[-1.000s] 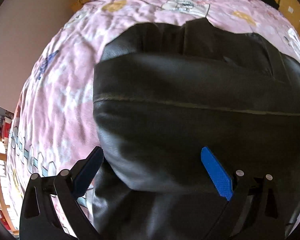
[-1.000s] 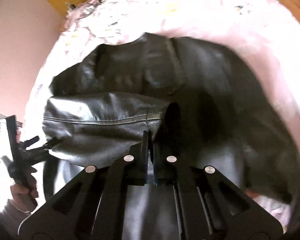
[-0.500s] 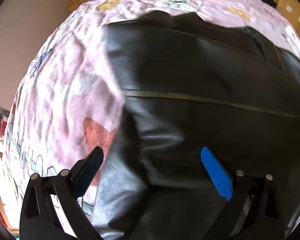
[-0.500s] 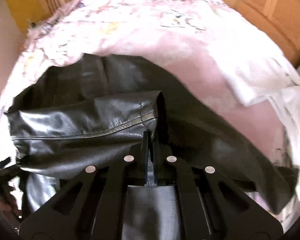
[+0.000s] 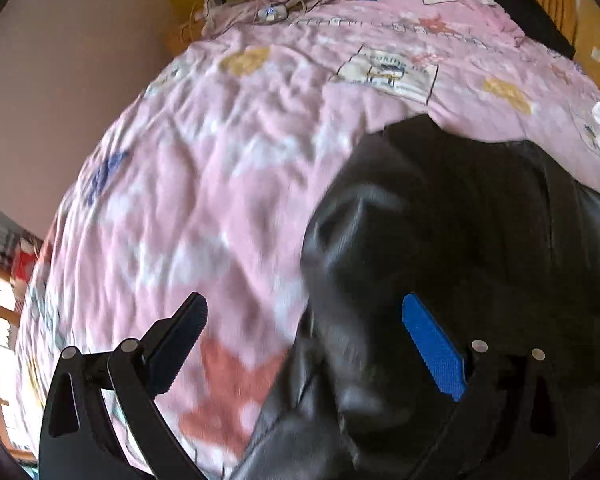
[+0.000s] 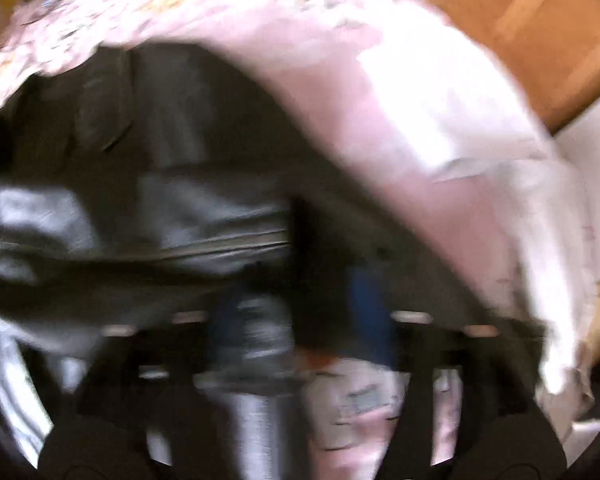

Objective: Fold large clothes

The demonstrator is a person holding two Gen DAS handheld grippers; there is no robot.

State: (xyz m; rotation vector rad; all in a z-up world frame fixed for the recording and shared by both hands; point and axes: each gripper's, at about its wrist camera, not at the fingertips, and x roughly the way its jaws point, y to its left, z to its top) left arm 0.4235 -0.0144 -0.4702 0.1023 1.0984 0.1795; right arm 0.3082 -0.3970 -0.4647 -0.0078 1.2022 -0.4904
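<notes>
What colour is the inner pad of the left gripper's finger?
Blue pad, clearest in the left wrist view.

the left gripper (image 5: 304, 320) has its jaws spread wide apart. its left finger (image 5: 176, 340) is black with a ridged inner face and angles up toward the centre; its right finger carries a blue textured pad (image 5: 432, 352) that faces inward. nothing is clamped between them. the black linkage arms with silver pivot pins fan out low on both sides of the left wrist view.

the right gripper (image 6: 296, 312) is heavily smeared by motion blur. its blue pads (image 6: 366, 308) appear parted, with a gap between them.
</notes>
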